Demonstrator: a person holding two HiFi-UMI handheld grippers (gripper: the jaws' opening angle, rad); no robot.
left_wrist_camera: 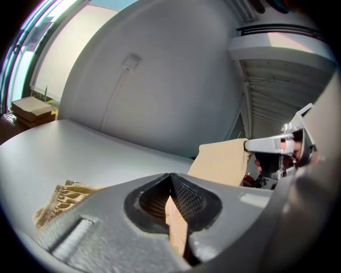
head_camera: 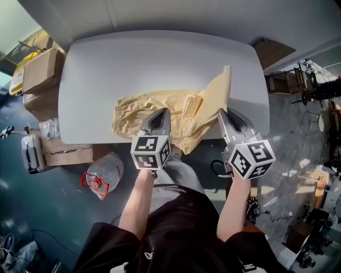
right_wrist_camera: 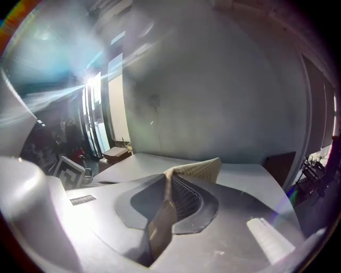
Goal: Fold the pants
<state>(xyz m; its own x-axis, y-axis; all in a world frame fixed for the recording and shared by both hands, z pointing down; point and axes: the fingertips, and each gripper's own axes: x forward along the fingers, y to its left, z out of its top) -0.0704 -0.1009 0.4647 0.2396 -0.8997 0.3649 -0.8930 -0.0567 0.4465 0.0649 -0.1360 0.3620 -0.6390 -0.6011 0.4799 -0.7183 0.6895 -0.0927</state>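
A white table [head_camera: 96, 69] meets a pale wall [head_camera: 160, 16]; cardboard boxes [head_camera: 38, 70], perhaps a water jug [head_camera: 104, 173], sit alongside.

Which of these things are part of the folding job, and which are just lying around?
In use: tan pants, left gripper and right gripper both clamped on them, white table.
Lying about: cardboard boxes, water jug, silver suitcase, all on the floor.

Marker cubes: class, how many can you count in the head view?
2. One marker cube rides on the left tool, at the table's near edge; the other rides on the right tool, further right. None seems hidden.
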